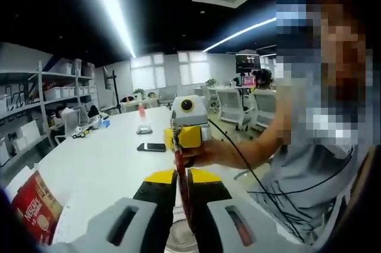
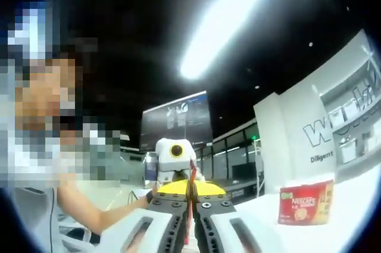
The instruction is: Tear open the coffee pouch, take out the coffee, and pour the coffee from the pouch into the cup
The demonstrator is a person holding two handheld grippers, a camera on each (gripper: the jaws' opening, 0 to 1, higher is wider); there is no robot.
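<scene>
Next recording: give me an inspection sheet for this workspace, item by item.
Surface: long white table.
Job's things: red coffee pouch held edge-on between both grippers; red Nescafe box upright on the table; cup rim partly visible below the jaws.
Clutter: black phone, small items further back.
Grippers: left gripper and right gripper both clamp the pouch.
Cables: black cable from the right gripper.
Surroundings: shelves, office chairs, ceiling strip lights.

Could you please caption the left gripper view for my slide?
Left gripper and right gripper pinch a thin red coffee pouch above the white table.
</scene>
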